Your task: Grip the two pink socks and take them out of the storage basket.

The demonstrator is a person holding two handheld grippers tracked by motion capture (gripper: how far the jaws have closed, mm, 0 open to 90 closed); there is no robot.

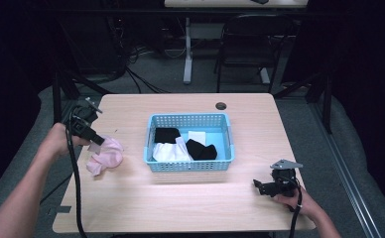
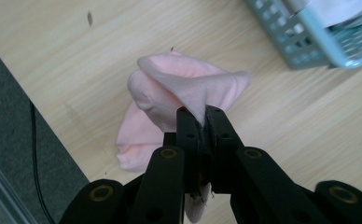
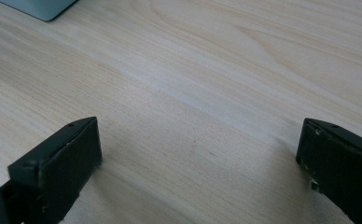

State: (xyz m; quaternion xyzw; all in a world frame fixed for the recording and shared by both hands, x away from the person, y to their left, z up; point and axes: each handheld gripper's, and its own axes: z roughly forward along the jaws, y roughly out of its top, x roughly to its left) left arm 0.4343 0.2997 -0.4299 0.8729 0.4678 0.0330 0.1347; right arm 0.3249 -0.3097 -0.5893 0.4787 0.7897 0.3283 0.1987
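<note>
A pink sock (image 1: 106, 155) lies crumpled on the wooden table (image 1: 131, 198), left of a light blue basket (image 1: 188, 165). My left gripper (image 1: 95, 140) is shut on the sock's upper edge; in the left gripper view the pink sock (image 2: 179, 88) is pinched between the two black jaws of that gripper (image 2: 202, 119), and part of it is lifted. The basket holds black and white socks (image 1: 180, 144). My right gripper (image 1: 260, 186) rests near the table's front right corner, held by a hand. Its jaws stand wide apart over bare wood in the right gripper view (image 3: 198, 149).
The basket's corner (image 2: 309, 46) sits close to the pink sock, on its right. A round cable hole (image 1: 221, 105) marks the table's far edge. Beyond the table stand a black chair (image 1: 250, 44) and a desk leg (image 1: 187, 49). Cables trail off the table's left side.
</note>
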